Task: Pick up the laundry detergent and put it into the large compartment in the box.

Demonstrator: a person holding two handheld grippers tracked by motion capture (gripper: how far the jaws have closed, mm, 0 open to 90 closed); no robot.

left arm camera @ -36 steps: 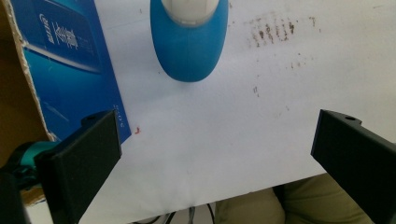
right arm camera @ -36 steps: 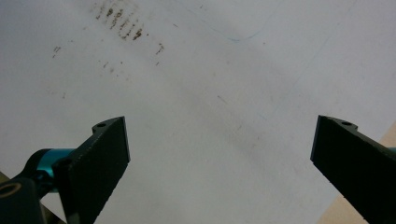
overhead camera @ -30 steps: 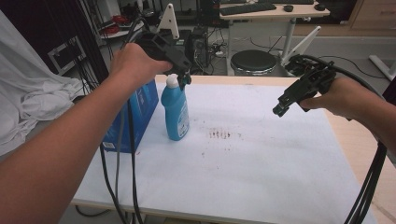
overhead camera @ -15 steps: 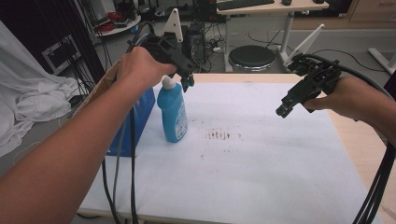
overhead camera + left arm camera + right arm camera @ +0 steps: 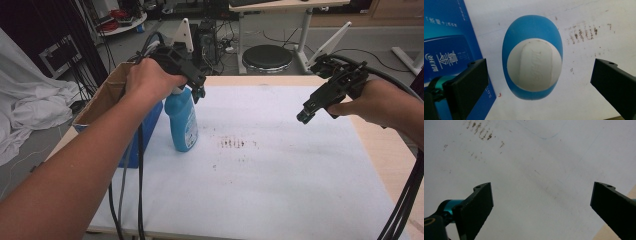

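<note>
A blue bottle (image 5: 182, 122) with a white cap stands upright on the white sheet (image 5: 280, 170). Seen from straight above, the bottle (image 5: 532, 56) sits between my left gripper's jaws, which stand wide apart and clear of it. My left gripper (image 5: 196, 86) hovers just over the cap, open (image 5: 539, 82). My right gripper (image 5: 306, 114) hangs above the sheet's right part, open (image 5: 541, 205), with nothing between its jaws, only bare sheet below.
A blue cardboard box (image 5: 112, 107) stands against the bottle's left side; its printed face (image 5: 446, 47) is close to my left jaw. Brown smudges (image 5: 237, 144) mark the sheet's middle. Wooden table edge (image 5: 385, 150) runs along the right. Cables trail from both grippers.
My left gripper has shifted slightly, staying over the bottle's cap. My right gripper has stayed in nearly the same place above the sheet. Both stay open.
</note>
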